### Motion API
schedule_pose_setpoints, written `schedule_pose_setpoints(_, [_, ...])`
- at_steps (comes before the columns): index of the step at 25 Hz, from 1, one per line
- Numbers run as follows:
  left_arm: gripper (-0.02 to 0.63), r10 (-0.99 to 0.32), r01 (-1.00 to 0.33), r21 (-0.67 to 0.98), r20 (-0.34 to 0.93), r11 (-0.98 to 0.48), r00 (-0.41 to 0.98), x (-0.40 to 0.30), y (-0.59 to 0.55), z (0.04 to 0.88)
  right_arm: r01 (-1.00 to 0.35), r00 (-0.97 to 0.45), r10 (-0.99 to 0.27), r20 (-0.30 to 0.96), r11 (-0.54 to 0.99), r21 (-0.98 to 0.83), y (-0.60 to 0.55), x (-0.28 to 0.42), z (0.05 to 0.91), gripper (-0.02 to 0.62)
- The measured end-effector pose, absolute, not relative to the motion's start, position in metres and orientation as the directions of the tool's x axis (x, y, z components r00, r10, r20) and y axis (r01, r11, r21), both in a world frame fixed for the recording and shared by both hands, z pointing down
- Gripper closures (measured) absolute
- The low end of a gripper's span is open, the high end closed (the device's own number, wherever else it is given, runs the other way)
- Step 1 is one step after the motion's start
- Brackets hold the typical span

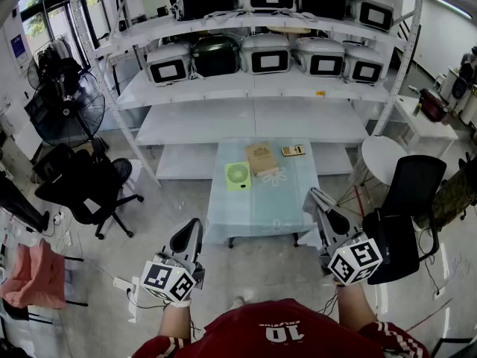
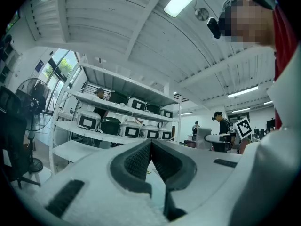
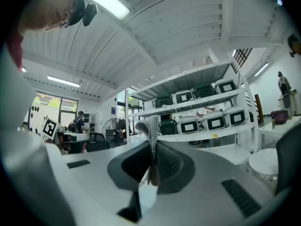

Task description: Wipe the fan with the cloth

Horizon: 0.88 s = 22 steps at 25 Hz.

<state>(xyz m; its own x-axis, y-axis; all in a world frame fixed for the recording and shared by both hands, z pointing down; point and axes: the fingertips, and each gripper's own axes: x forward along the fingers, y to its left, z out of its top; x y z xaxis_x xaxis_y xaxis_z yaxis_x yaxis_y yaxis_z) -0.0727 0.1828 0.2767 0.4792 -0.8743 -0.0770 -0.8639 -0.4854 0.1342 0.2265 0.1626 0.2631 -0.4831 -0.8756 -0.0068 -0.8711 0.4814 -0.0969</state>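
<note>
Plainly, the right gripper (image 3: 153,147) pinches a grey woven cloth (image 3: 151,128); the left gripper (image 2: 151,147) is pressed together on nothing. The small square green fan (image 1: 238,176) lies well ahead on the pale glass-topped table (image 1: 261,209), so the person should step close and lower the cloth flat onto it.

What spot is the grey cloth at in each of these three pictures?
Head view: at the tip of the right gripper, too small to make out.
Left gripper view: not in it.
Right gripper view: centre, the cloth stands pinched between the jaws.
Shared landmark: the rack of cookers shows in all three views.
</note>
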Motion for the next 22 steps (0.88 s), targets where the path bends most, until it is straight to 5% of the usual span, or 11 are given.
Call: schedule_pose_setpoints(22, [0.604,-0.907,-0.898,0.127,-0.036,-0.421,0.420,-0.028,0.199,0.293,-0.802,-0.588,-0.809,-0.025,0.586,-0.118,0.163,0.252,0.278,0.578])
